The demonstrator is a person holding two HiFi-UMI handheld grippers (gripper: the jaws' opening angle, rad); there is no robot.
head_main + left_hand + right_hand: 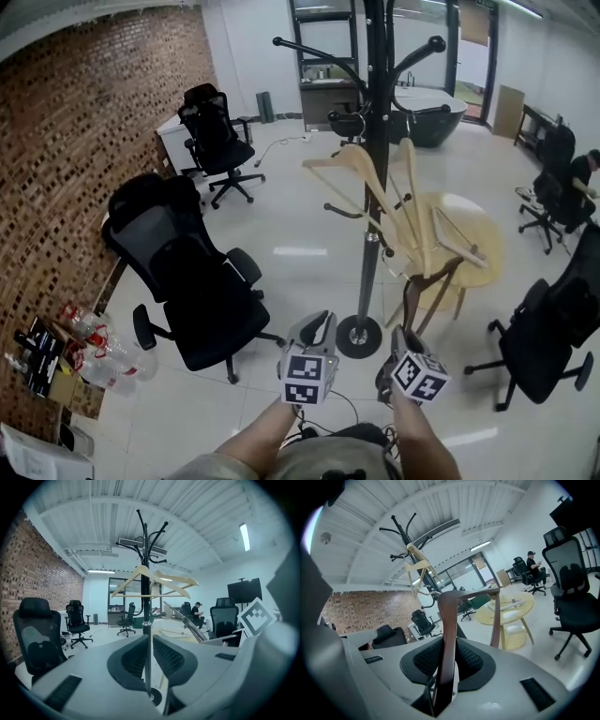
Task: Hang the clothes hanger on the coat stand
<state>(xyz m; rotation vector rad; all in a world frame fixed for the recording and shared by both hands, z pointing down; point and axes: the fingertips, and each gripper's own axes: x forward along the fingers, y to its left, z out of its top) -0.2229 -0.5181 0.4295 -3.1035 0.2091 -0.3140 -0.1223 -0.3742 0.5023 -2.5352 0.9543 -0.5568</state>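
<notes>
Holding hanger (449,630) clamped in R gripper (447,665); L gripper (149,644) slit-open, empty. Raise hook over free stand (378,141) arm, top centre.

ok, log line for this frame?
right gripper: shut on hanger | left gripper: empty, slightly open | stand: ahead, two pale hangers on it | hung: no

No readable text anywhere; red bottle labels (96,352) too small.

Clear floor (300,230) between black office chair (197,291) and coat stand (378,94); pale hangers (361,173) crowd its middle hooks; upper hooks (309,49) free; round table (478,234) just behind.
</notes>
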